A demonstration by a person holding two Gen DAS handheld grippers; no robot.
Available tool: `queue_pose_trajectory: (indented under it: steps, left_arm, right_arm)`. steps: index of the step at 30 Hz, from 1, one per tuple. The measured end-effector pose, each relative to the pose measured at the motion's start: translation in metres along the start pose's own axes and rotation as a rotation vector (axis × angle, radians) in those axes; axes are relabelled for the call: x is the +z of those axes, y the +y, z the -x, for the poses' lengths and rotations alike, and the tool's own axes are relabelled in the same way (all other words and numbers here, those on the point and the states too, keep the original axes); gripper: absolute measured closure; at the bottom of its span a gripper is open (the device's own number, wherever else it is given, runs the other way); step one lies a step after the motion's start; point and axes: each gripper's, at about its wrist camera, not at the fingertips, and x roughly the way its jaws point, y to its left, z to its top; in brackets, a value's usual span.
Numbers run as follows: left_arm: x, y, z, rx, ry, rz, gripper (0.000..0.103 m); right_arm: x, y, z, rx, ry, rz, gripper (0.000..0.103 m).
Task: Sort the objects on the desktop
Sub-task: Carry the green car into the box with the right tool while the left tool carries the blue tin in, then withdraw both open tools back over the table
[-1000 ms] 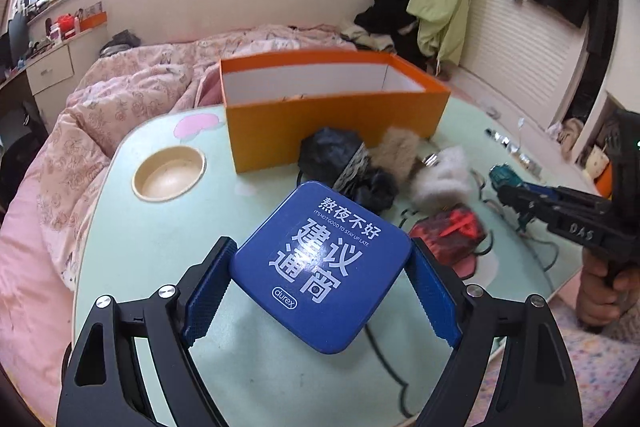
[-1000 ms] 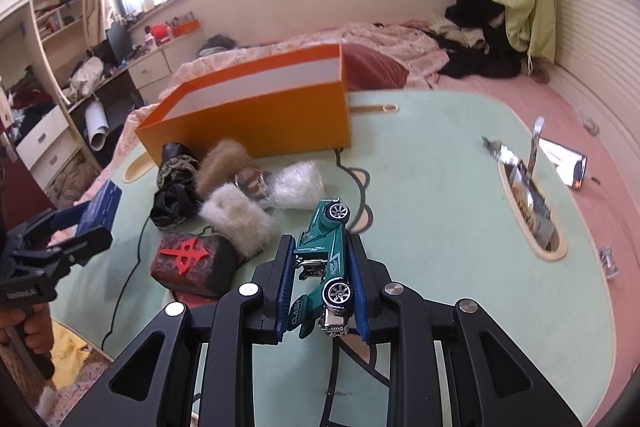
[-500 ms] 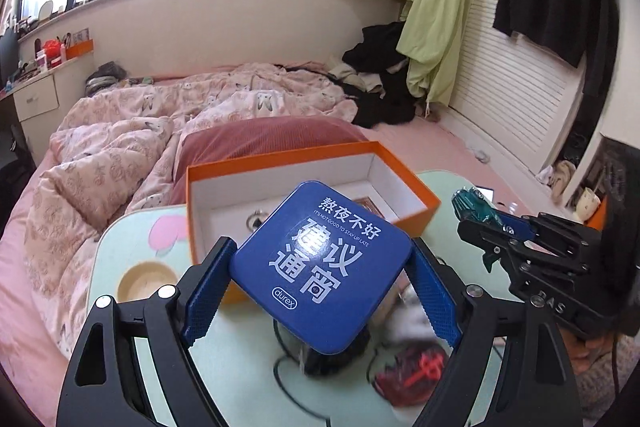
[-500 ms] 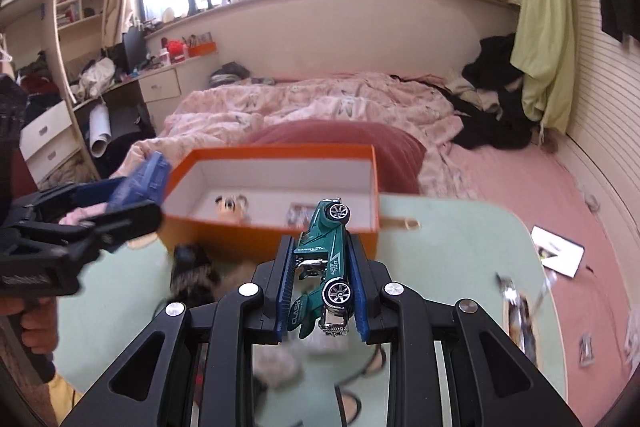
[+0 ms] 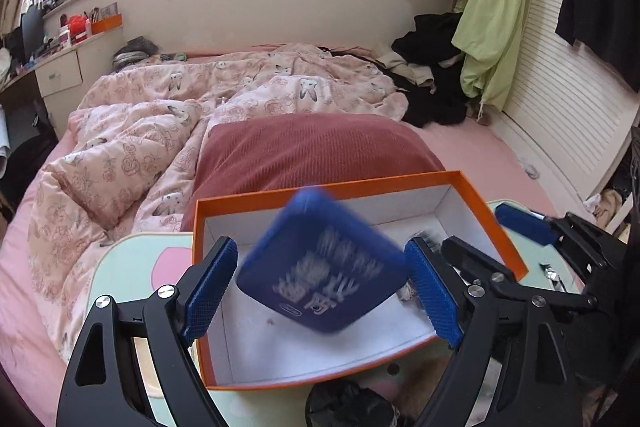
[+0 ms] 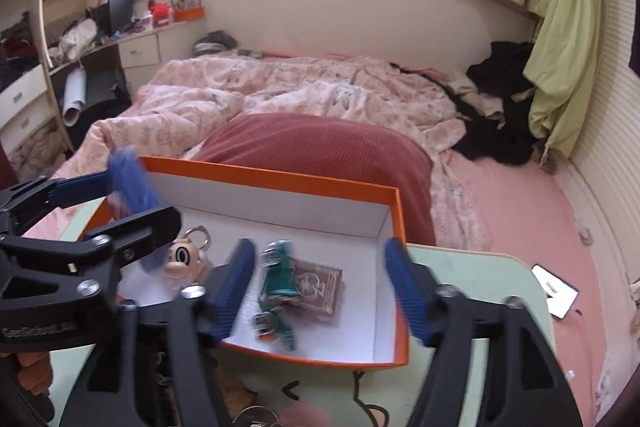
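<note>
Both grippers hover over an orange box [image 5: 480, 211] with a white inside, which also shows in the right wrist view [image 6: 396, 267]. My left gripper [image 5: 320, 291] is open; a blue square box with white characters [image 5: 320, 267], blurred, falls free between its fingers into the orange box. My right gripper [image 6: 320, 291] is open; a green toy car [image 6: 276, 287], blurred, drops below it inside the orange box, beside a brown card packet [image 6: 316, 285] and a cartoon keychain [image 6: 180, 259].
The pale green table [image 6: 480, 275] carries the orange box; dark cloth items [image 5: 348, 403] lie near its front edge. A red pillow [image 5: 312, 155] and pink bedding [image 5: 160, 115] lie behind. A phone [image 6: 554, 291] lies at the right.
Both grippers rose from the table to over the orange box and opened. The blue box and the green car left the fingers and are dropping into the box.
</note>
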Motion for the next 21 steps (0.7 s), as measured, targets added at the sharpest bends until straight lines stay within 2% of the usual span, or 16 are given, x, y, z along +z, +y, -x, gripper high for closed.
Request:
queue_pose_trajectory:
  steps: [4, 10, 15, 21]
  left_arm:
    - [-0.007, 0.004, 0.02, 0.018, -0.029, -0.006, 0.016]
    - [-0.035, -0.003, 0.066, -0.007, -0.065, -0.031, 0.016]
    - [-0.082, -0.011, 0.086, -0.05, -0.001, -0.04, 0.016]
    - [-0.132, -0.018, 0.083, -0.012, 0.085, -0.046, 0.016]
  right_arm:
    - [-0.01, 0.002, 0.021, 0.004, -0.034, 0.005, 0.027]
    - [-0.037, -0.002, 0.061, 0.092, -0.041, -0.054, 0.022]
    - [-0.077, -0.005, 0.087, 0.163, 0.015, -0.08, 0.021]
    - [-0.132, -0.016, 0.095, 0.135, 0.1, -0.084, 0.021]
